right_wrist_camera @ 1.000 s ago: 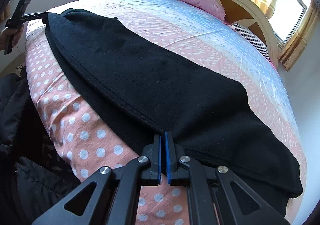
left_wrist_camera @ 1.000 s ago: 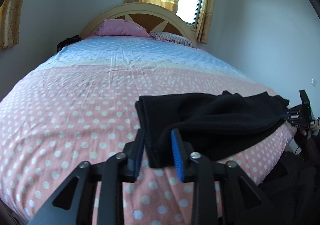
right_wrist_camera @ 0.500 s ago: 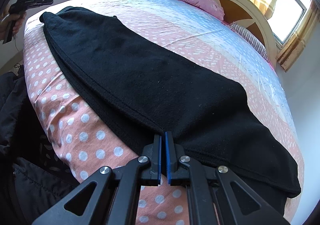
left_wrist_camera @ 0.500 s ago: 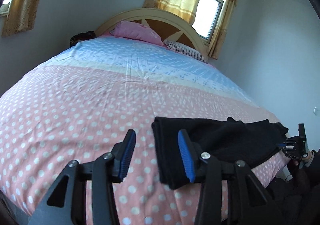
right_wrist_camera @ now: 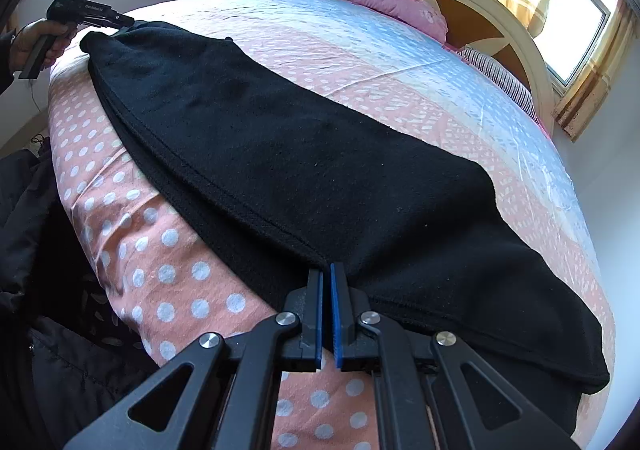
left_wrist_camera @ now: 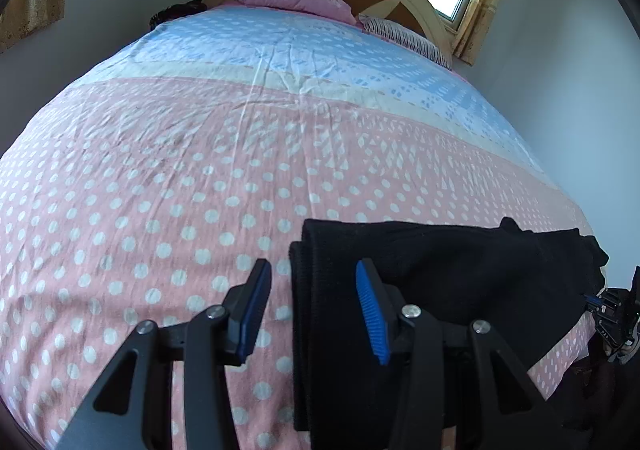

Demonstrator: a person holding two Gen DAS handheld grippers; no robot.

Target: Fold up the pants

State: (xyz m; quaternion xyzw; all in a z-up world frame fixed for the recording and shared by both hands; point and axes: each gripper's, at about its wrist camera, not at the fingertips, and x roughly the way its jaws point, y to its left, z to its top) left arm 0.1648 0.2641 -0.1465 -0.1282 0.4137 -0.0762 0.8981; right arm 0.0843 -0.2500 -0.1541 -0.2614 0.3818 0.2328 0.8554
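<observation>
Pants (right_wrist_camera: pixel 320 154) of black knit lie lengthwise along the near edge of the bed (left_wrist_camera: pixel 240 154), doubled leg over leg, with one end toward the left gripper (left_wrist_camera: pixel 312 302) and the other at the right gripper (right_wrist_camera: pixel 325 306). The fabric looks soft, limp and fairly thick; it is likely to sag between two holds and to cling to the polka-dot sheet rather than slide. Best holds appear to be the stitched hems and the corners of each end, where both layers can be pinched together.

Left gripper: jaws spread wide, holding nothing, hovering over the folded end of the pants. Right gripper: jaws nearly closed, clamped on the seamed edge of the pants at the bed's side.

Hidden or unclear: the lower layer is mostly covered; the far end in the right wrist view is partly masked by the left gripper; waistband and cuffs cannot be told apart.
</observation>
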